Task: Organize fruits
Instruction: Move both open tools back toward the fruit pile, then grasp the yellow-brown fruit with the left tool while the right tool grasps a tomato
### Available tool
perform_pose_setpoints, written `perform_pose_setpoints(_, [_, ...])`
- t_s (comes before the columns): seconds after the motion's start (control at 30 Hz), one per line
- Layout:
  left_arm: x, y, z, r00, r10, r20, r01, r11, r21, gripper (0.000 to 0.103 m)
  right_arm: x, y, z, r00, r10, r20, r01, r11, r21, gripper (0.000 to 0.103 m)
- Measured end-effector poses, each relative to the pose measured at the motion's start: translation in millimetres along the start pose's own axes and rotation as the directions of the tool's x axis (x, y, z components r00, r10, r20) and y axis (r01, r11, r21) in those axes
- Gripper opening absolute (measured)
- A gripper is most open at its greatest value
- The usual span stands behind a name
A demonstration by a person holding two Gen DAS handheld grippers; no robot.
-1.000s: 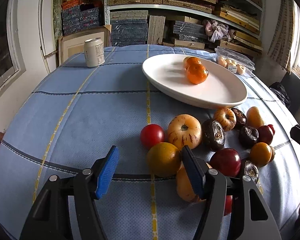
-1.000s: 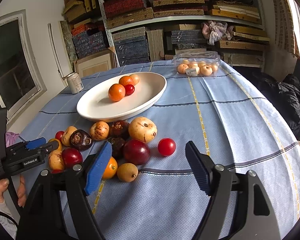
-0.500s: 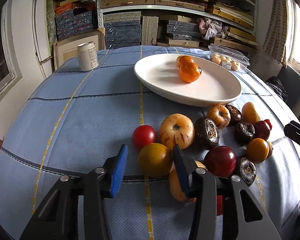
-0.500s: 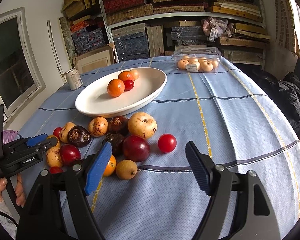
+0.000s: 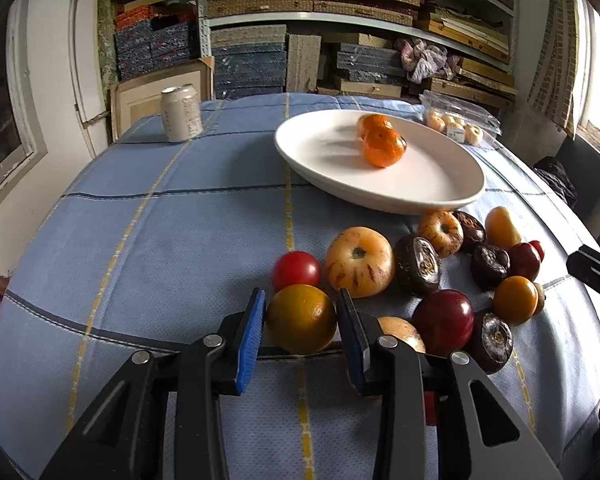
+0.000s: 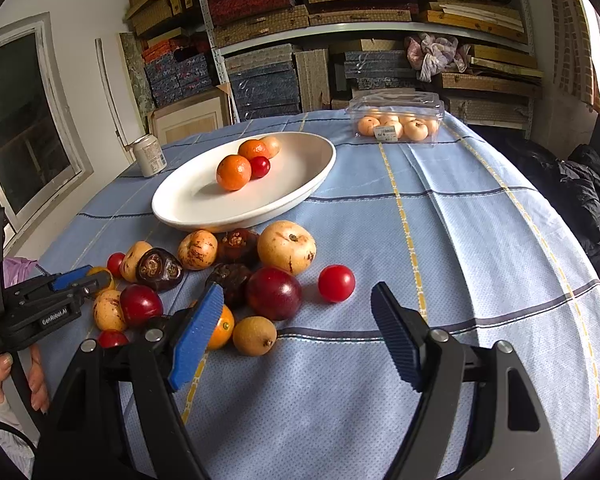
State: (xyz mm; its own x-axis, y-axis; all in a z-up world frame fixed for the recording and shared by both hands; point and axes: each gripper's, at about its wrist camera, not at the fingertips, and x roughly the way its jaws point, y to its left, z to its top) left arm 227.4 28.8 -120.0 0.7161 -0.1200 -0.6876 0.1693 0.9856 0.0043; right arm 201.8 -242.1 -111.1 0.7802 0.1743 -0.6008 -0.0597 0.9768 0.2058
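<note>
Oranges [image 6: 233,172] in plate [image 6: 300,192], loose fruit [image 6: 287,247] before it, can [image 6: 149,156] left

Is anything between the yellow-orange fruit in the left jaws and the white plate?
On the table, yes: the red tomato and the big pale fruit sit right behind the yellow-orange fruit, toward the plate. Lifted over them, nothing visible blocks it.
</note>
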Motion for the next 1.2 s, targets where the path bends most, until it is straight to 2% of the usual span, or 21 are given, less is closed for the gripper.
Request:
perform_pose_setpoints(0.3, [-7,9,0,1.0,0.011,0.011,-0.011,0.999,-0.033,0.037,12,5,-12,0.998,-0.019,-0.068,0.016,0.999,-0.038,0.074])
perform_pose_setpoints(0.47, [-7,8,0,1.0,0.003,0.008,-0.002,1.0,-0.031,0.037,11,-7,-6,0.999,-0.033,-0.042,0.034,0.999,0.009,0.073])
perform_pose_setpoints(0.53, [-7,9,0,1.0,0.0,0.008,0.0,0.999,-0.033,0.037,13,-9,-6,0.999,-0.014,-0.049,0.015,1.0,0.014,0.061])
perform_pose_setpoints(0.63, [-7,9,0,1.0,-0.001,0.007,0.001,0.999,-0.034,0.037,19,1,-5,0.998,-0.012,-0.068,0.009,0.999,-0.04,0.049])
perform_pose_setpoints(0.7, [-7,9,0,1.0,-0.001,0.008,0.002,0.999,-0.033,0.037,22,1,-2,0.997,-0.044,-0.061,0.041,0.997,-0.058,0.045])
perform_pose_setpoints(0.87, [-8,7,0,1.0,-0.01,0.009,0.01,0.999,-0.031,0.037,33,-12,5,0.995,-0.057,-0.08,0.057,0.998,-0.002,0.04])
perform_pose_setpoints(0.93, [-7,6,0,1.0,-0.014,0.007,0.014,0.999,-0.031,0.037,42,-14,8,0.993,-0.068,-0.097,0.068,0.998,0.001,0.031])
perform_pose_setpoints(1.07, [-7,6,0,1.0,-0.018,0.006,0.018,0.999,-0.033,0.037,57,-18,13,0.989,-0.058,-0.133,0.062,0.998,0.023,0.023])
perform_pose_setpoints(1.2, [-6,6,0,1.0,-0.022,0.001,0.022,0.999,-0.038,0.037,59,-20,12,0.988,-0.045,-0.147,0.05,0.998,0.028,0.021])
